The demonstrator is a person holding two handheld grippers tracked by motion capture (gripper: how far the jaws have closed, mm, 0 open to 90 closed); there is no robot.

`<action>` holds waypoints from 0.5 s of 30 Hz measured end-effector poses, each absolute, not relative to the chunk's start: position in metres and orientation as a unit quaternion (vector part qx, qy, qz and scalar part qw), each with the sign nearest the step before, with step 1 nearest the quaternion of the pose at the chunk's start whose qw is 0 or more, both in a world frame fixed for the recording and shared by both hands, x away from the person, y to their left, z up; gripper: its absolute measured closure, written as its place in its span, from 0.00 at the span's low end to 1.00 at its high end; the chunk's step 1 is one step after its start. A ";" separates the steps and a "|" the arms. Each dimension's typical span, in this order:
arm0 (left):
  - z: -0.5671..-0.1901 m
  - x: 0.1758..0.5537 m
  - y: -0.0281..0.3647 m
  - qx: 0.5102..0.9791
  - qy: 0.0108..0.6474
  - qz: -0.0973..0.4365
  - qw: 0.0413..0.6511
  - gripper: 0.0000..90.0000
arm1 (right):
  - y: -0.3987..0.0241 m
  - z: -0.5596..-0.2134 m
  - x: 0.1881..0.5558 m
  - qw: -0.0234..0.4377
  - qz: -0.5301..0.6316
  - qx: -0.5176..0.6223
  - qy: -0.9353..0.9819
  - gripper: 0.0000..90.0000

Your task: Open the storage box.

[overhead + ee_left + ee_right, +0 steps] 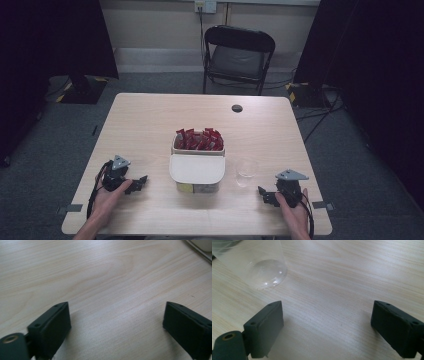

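Observation:
A white two-compartment box stands mid-table; its far half holds several red packets and a white lid covers the near half. A clear plastic cup stands upright just right of the box; its base shows at the upper left of the right gripper view. My left gripper rests on the table left of the box, jaws wide apart over bare wood. My right gripper lies near the front right, a little short of the cup, open with nothing between its jaws.
The wooden table has a small dark round hole cover near its far edge. A black folding chair stands behind the table. Dark curtains hang on both sides, and cables run over the grey floor at the right.

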State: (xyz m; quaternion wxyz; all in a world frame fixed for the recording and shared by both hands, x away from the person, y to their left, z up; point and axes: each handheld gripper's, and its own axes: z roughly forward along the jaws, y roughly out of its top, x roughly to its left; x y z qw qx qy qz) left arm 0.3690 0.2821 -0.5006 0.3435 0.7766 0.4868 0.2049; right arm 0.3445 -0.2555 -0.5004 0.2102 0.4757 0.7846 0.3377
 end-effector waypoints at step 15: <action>-0.489 0.358 0.273 0.786 0.468 0.174 0.363 0.18 | -0.255 -0.501 0.347 0.211 0.328 0.487 0.782 0.04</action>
